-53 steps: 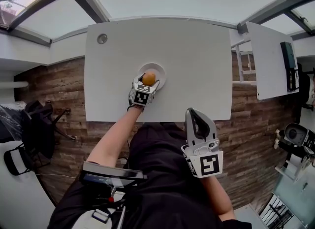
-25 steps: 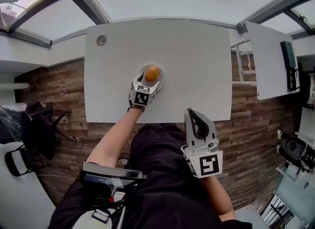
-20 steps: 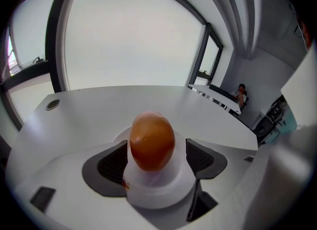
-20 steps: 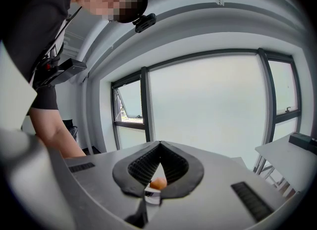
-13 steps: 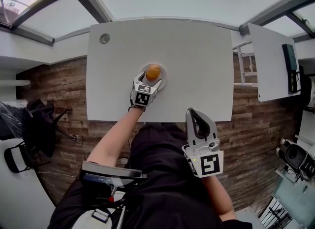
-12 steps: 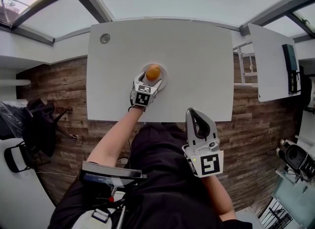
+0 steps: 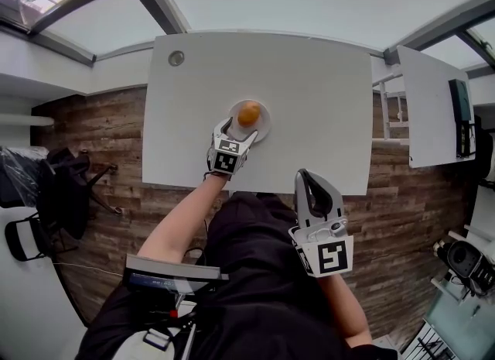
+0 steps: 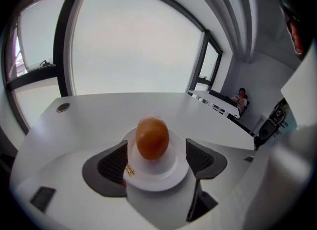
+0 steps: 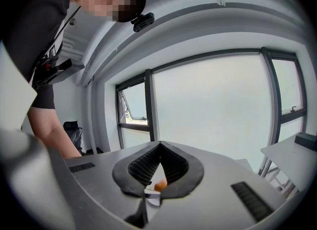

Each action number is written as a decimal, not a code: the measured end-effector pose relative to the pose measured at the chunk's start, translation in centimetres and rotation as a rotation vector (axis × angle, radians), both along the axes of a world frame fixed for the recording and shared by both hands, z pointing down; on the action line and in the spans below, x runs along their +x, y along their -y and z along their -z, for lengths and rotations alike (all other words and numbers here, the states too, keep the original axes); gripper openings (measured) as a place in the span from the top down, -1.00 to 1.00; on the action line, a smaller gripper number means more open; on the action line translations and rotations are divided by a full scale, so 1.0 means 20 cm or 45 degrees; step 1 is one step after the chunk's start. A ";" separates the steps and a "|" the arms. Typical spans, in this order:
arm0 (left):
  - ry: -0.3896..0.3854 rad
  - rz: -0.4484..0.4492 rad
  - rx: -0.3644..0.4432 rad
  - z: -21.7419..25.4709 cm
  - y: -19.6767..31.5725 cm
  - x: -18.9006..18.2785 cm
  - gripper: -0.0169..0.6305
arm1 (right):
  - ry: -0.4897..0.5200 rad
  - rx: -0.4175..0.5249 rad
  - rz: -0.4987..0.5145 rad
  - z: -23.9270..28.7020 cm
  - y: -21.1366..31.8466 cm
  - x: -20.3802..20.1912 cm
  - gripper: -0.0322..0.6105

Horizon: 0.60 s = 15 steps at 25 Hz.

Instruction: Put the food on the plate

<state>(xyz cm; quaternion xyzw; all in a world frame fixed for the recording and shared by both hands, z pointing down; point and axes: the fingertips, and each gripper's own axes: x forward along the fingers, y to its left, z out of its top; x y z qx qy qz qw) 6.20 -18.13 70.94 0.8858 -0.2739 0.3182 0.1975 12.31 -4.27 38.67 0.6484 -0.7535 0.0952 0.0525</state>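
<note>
The food [image 7: 248, 112] sits on the plate [image 7: 263, 128], mid-tabletop [image 7: 309, 80]. The left hand-held gripper [image 7: 238, 130] has its jaws apart, flanking the plate's near edge (clear of the food). The right hand-held gripper [image 7: 304, 176], jaws together and empty, hangs off the tabletop by the person's body

No readable word, brand or number anywhere. On the near rim of the plate [image 8: 168, 177], a small yellow sticker [image 8: 130, 169] with dark print, too fine to make out. On the cube of the left tongs [image 7: 240, 129], a square black-and-white marker [image 7: 224, 162]: blocky pattern only, no letters or digits. Likewise on the cube of the right tongs [image 7: 304, 174], a larger square marker [image 7: 330, 258] of black blocks on white, bearing no legible characters.
</note>
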 end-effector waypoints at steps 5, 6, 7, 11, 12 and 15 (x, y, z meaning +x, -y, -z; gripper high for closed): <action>-0.008 0.037 0.040 0.11 -0.06 -0.05 -0.14 | 0.029 0.038 0.025 0.03 -0.02 0.00 0.91; -0.033 0.043 0.058 0.13 -0.08 -0.05 -0.14 | 0.039 0.052 0.032 0.04 -0.02 -0.01 0.91; -0.045 0.048 0.077 0.16 -0.09 -0.06 -0.14 | 0.042 0.064 0.039 0.05 -0.03 -0.01 0.91; -0.084 0.061 0.118 0.25 -0.18 -0.10 -0.13 | 0.030 0.080 0.061 0.06 -0.05 -0.03 0.91; -0.126 0.065 0.124 0.26 -0.20 -0.09 -0.08 | 0.034 0.084 0.068 0.06 -0.05 -0.03 0.91; -0.191 0.086 0.149 0.34 -0.26 -0.09 -0.01 | 0.053 0.110 0.091 0.08 -0.07 -0.04 0.91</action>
